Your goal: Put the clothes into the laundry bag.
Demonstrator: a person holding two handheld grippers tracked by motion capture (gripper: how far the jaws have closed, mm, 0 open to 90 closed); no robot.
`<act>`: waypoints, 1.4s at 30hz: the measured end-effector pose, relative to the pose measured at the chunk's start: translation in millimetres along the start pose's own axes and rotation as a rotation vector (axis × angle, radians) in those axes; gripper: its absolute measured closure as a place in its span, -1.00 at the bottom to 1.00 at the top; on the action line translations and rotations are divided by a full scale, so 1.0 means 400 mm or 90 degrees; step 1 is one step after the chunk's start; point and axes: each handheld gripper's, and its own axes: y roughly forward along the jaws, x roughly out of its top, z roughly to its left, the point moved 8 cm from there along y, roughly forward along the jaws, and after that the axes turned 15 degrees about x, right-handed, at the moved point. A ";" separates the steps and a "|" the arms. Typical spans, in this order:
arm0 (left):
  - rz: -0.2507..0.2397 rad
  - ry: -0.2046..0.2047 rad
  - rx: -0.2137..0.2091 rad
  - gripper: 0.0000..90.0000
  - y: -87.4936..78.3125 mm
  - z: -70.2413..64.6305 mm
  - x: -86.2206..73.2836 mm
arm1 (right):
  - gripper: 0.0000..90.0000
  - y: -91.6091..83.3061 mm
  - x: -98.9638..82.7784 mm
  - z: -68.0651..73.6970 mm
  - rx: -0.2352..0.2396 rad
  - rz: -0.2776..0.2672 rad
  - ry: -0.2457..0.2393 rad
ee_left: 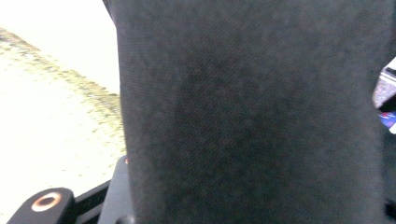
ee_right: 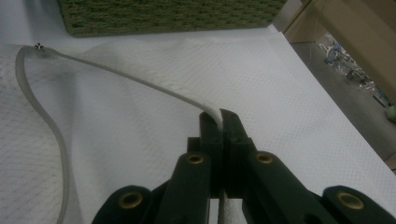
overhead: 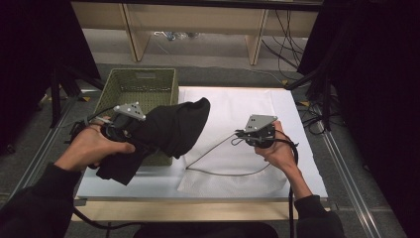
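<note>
A black cloth (overhead: 178, 126) hangs bunched in the air above the front of the green woven basket (overhead: 143, 82). My left gripper (overhead: 143, 133) is shut on it, its jaws buried in the folds. In the left gripper view the cloth (ee_left: 252, 112) hangs right in front of the camera. At the right, my right gripper (overhead: 238, 134) is held low over the white sheet (overhead: 247, 106) and is shut on one end of a thin grey strap (overhead: 213, 146). In the right gripper view the strap (ee_right: 116, 72) runs from the closed jaws of that gripper (ee_right: 219, 116) to a bend, then curves back.
The basket (ee_right: 163, 16) stands at the sheet's far left corner. A pale wooden strip (overhead: 198, 210) edges the table's front. Metal rails run along both sides, and black drapes and loose cables stand beyond them. Wooden shelf legs rise at the back.
</note>
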 end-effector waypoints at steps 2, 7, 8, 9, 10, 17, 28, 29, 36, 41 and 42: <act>-0.005 0.016 -0.018 0.22 -0.001 -0.033 -0.005 | 1.00 -0.004 0.004 -0.004 -0.001 -0.003 -0.001; 0.004 0.034 -0.047 0.22 0.009 -0.110 -0.014 | 1.00 -0.015 0.011 -0.009 -0.002 -0.016 0.007; 0.011 0.053 -0.063 0.22 0.012 -0.124 -0.019 | 1.00 -0.016 0.012 -0.009 -0.002 -0.021 0.009; 0.013 0.048 -0.080 0.22 0.018 -0.143 -0.021 | 1.00 -0.016 0.011 -0.007 0.000 -0.021 0.017; 0.016 0.051 -0.098 0.21 0.026 -0.157 -0.023 | 1.00 -0.016 0.011 -0.008 -0.001 -0.020 0.016; 0.040 0.035 -0.148 0.21 0.085 -0.235 -0.041 | 1.00 -0.018 0.013 -0.007 0.000 -0.024 0.015; 0.083 -0.005 -0.204 0.19 0.195 -0.314 0.003 | 1.00 -0.025 0.017 -0.010 0.000 -0.027 0.003; 0.081 -0.007 -0.215 0.19 0.198 -0.323 0.011 | 1.00 -0.026 0.018 -0.008 -0.001 -0.028 0.008; 0.112 -0.027 -0.214 0.18 0.259 -0.330 0.049 | 1.00 -0.041 0.028 -0.003 -0.002 -0.035 0.005; 0.154 -0.019 -0.143 0.15 0.328 -0.273 0.049 | 1.00 -0.051 0.029 -0.006 -0.008 -0.043 0.013; 0.160 -0.017 -0.138 0.14 0.337 -0.272 0.048 | 1.00 -0.051 0.029 -0.006 -0.009 -0.042 0.012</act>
